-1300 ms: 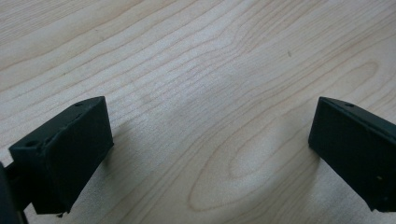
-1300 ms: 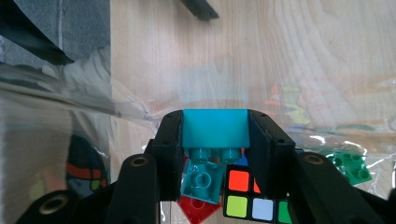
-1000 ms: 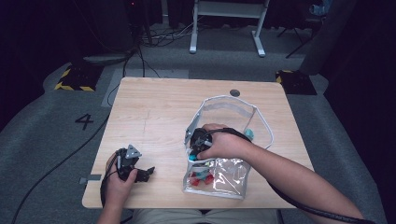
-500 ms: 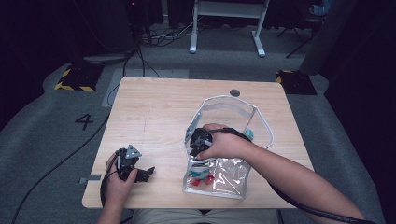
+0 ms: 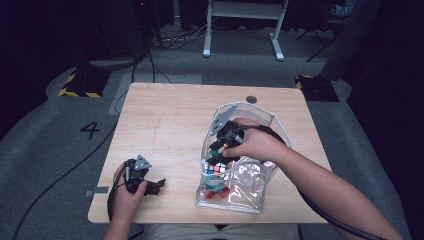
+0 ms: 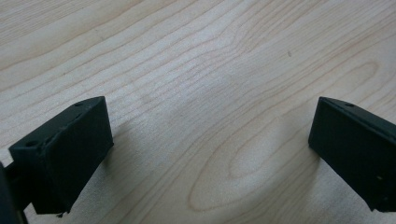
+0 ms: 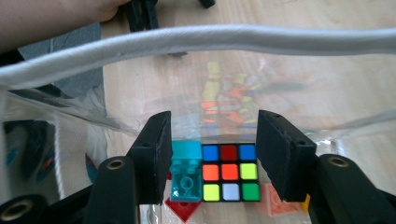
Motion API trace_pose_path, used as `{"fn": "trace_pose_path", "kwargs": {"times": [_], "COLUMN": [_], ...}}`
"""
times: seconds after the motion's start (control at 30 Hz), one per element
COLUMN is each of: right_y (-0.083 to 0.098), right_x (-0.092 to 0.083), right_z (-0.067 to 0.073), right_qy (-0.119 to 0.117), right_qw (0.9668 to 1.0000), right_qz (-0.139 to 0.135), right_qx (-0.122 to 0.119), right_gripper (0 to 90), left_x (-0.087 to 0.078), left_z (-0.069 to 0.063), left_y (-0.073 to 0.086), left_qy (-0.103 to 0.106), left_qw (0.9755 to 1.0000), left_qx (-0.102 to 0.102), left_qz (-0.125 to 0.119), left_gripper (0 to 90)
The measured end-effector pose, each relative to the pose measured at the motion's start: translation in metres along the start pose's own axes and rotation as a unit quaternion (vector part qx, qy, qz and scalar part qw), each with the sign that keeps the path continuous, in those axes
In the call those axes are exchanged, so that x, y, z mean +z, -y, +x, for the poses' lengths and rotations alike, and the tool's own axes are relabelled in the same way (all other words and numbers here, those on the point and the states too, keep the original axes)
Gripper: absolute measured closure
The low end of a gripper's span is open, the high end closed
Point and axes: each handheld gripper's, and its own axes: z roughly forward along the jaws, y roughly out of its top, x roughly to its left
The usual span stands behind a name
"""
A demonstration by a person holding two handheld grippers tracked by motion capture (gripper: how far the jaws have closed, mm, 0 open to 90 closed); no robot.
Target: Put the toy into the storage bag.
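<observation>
Inside the clear pouch (image 5: 235,187) is where we find our right gripper (image 5: 223,146), hand and all reaching in through the white-piped mouth, and its jaws have just been opening: they stand well apart now, pads pressing on nothing. Straight ahead of those jaws in the right gripper view lies the puzzle cube (image 7: 229,172), its face a grid of blue, red, orange, yellow, white and green squares, sitting in the gap between the two black pads but free of both, down on the pouch floor. Just beside it, toward the jaw at the left of that view, we've got a teal building brick (image 7: 186,175), close against the cube's edge, and past the other jaw a pale orange brick (image 7: 273,205) peeks out; something red (image 7: 180,208) shows below the teal one. Beyond the jaws the pouch's white rim (image 7: 201,42) arcs across, and the cube's colours smear in reflection on the clear wall. Over on the near left corner of the table (image 5: 165,125) our left gripper (image 5: 152,187) rests low by the edge, well apart from the pouch; its view gives us two black jaws spread wide with bare pale wood grain (image 6: 210,116) between them, gripping nothing at all.
</observation>
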Motion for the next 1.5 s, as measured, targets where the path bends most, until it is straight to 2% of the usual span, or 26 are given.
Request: {"fn": "trace_pose_path", "kwargs": {"times": [0.1,0.4,0.67,0.9,1.0,1.23,1.43,1.5], "right_y": [0.002,0.016,0.047,0.081,0.095,0.121,0.142,0.149], "right_x": [-0.018,-0.065,-0.105,-0.136,-0.147,-0.169,-0.174,-0.170], "right_z": [-0.001,-0.007,-0.017,-0.027,-0.030,-0.034,-0.041,-0.043], "right_qy": [0.012,0.051,0.089,0.122,0.133,0.154,0.178,0.185], "right_qw": [0.9997,0.9969,0.9910,0.9823,0.9775,0.9676,0.9602,0.9594], "right_qz": [-0.015,-0.050,-0.077,-0.092,-0.103,-0.128,-0.122,-0.112], "right_qx": [0.014,0.031,0.064,0.108,0.128,0.154,0.178,0.181], "right_gripper": [46.8,46.5,46.5,46.6,46.7,46.8,47.2,47.3], "left_x": [0.000,0.000,0.000,0.000,0.000,0.000,0.000,0.000], "left_z": [0.000,0.000,0.000,0.000,0.000,0.000,0.000,0.000], "left_y": [0.000,0.000,0.000,0.000,0.000,0.000,0.000,0.000], "left_qy": [0.001,0.000,0.000,0.000,0.000,0.001,0.001,0.001], "left_qw": [1.0000,1.0000,1.0000,1.0000,1.0000,1.0000,1.0000,1.0000], "left_qx": [0.000,0.000,0.000,0.000,0.000,-0.001,-0.001,-0.001], "left_qz": [0.000,0.000,0.000,0.000,0.000,0.000,0.000,0.000], "left_gripper": [0.0,0.0,0.0,0.0,0.0,0.0,0.0,0.0]}}
